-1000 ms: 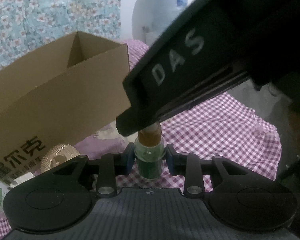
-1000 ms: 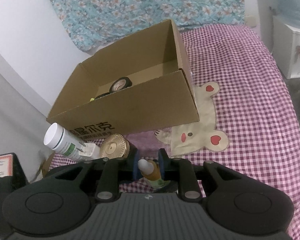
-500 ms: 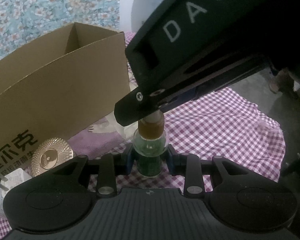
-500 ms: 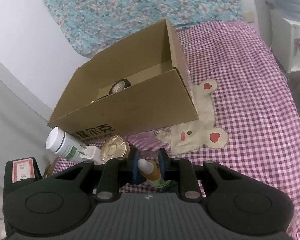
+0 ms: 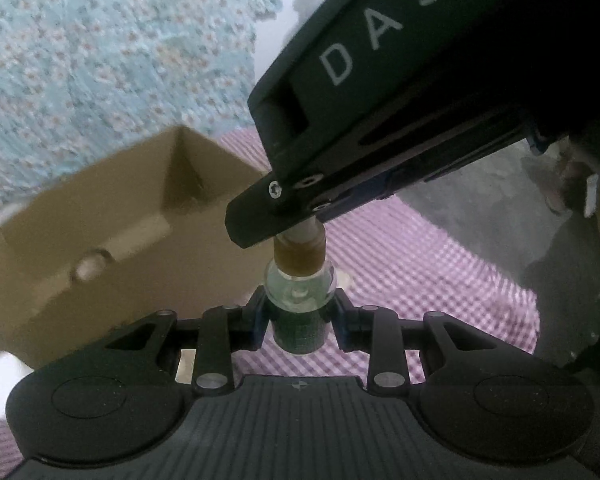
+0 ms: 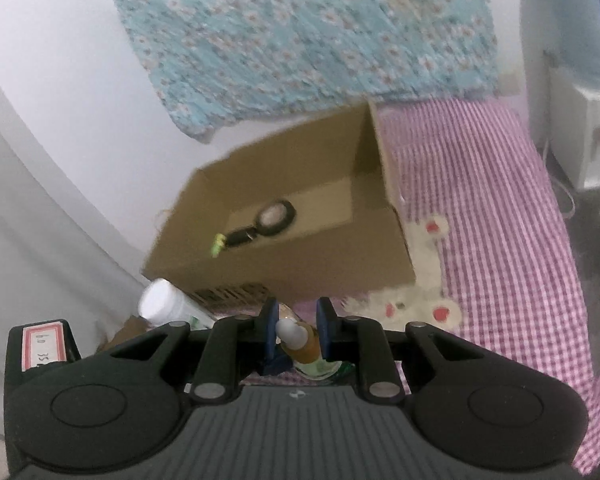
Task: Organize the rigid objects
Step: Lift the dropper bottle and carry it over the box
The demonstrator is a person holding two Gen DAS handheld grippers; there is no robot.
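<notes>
A small clear bottle with green liquid and an amber cap with a white tip (image 5: 299, 288) is held by both grippers above the checked cloth. My left gripper (image 5: 299, 312) is shut on its body. My right gripper (image 6: 297, 332) is shut on its amber cap (image 6: 302, 346) from above; its black body (image 5: 400, 92) fills the upper right of the left wrist view. The open cardboard box (image 6: 292, 216) stands ahead, with a black magnifier (image 6: 276, 216) and a small green-tipped item (image 6: 219, 242) inside. The box also shows in the left wrist view (image 5: 112, 240).
A white-capped bottle (image 6: 162, 306) lies left of the box's front, next to a gold ridged disc (image 6: 232, 294). The purple checked cloth (image 6: 480, 208) with a bear patch (image 6: 416, 304) covers the table. A white appliance (image 6: 584, 136) stands at far right.
Both grippers have lifted the bottle together; the box interior now shows from higher up. The view is blurred by motion.
</notes>
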